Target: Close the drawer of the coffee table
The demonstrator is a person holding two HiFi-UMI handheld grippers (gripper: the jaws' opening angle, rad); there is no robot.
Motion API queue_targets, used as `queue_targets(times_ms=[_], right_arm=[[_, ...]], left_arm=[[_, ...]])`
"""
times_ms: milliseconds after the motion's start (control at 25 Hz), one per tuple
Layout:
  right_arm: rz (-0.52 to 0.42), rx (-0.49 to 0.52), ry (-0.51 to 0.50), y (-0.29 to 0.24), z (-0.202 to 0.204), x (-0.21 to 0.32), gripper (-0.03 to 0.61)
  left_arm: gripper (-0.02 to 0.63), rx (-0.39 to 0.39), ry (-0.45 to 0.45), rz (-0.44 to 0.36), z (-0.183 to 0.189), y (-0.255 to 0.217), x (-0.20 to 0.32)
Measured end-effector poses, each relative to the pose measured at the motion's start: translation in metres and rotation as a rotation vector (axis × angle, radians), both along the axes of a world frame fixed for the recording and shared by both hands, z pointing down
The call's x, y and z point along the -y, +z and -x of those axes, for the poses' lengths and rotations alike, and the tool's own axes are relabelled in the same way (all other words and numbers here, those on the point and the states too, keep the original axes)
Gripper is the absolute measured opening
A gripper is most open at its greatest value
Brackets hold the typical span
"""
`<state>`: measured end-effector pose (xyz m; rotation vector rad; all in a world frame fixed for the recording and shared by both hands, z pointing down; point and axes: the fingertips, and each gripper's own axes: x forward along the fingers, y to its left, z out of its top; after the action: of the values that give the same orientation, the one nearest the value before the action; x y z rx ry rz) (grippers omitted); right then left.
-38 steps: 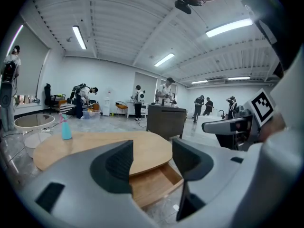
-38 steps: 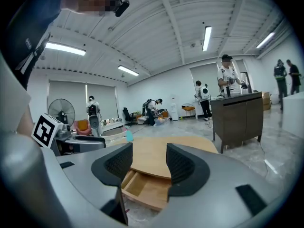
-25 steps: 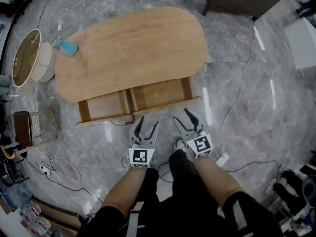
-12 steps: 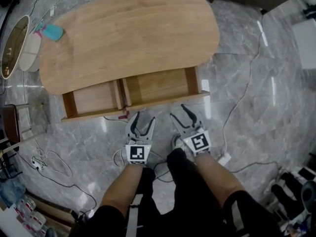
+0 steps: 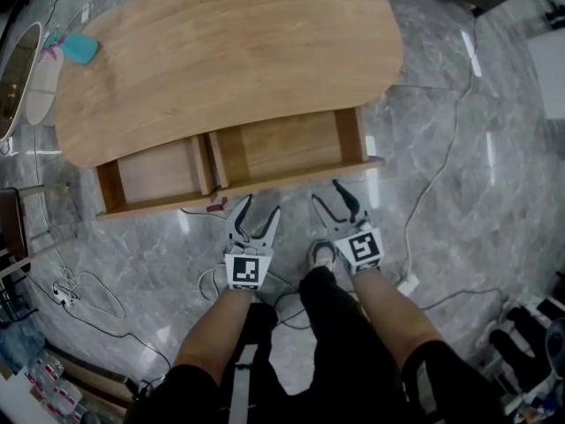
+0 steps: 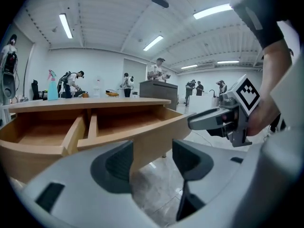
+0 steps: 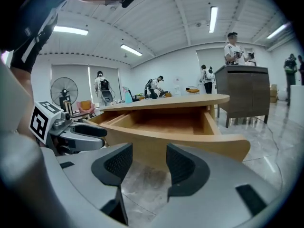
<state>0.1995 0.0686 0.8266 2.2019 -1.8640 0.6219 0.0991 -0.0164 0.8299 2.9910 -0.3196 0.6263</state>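
Drawer (image 5: 238,162) of the bench (image 5: 221,51) stands pulled well out toward us, both compartments bare, and it sits as far out from under the top as it did a second ago. What has changed is us: we have leaned in, so bench and drawer fill more of the head view, and both claws have come up near the front panel. The left claw (image 5: 260,205) and right claw (image 5: 328,194) point at that panel side by side, each with jaws partly apart and nothing between them. Through each gap we see only the wooden front, close but, as far as we can tell, not touched. We judge the approach about done and the push not yet begun. The bench top is smooth pale wood, oval, carrying only a teal spray bottle (image 5: 78,49) at its far left end. The floor (image 5: 459,237) is glossy grey marble with loose cables (image 5: 437,170) trailing over it, and a small dark-red scrap (image 5: 214,206) lies just by the drawer front. Around us the room is a bright workshop: strip lights (image 7: 213,12), a fan (image 7: 64,91), a dark cabinet (image 7: 242,91), people (image 7: 232,46) at work.
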Motion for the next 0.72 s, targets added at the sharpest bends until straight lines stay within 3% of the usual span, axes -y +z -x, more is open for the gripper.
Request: queue_targets(times_ms=[480,600,720], right_arm=[[-0.015,0.016,0.061,0.022,-0.016,0.005,0.212],[-0.022,0.018,0.052,0.020,-0.017,0.004,0.204],[-0.025,0.018,0.037,0.018,-0.016,0.008,0.203]], left_arm=[[0.256,-0.016,-0.048,0.055,-0.010,0.017,0.005],[0.198,-0.019,-0.083,0.086,-0.008,0.016,0.010],[0.198,-0.030,-0.115,0.103,-0.011,0.012,0.017]])
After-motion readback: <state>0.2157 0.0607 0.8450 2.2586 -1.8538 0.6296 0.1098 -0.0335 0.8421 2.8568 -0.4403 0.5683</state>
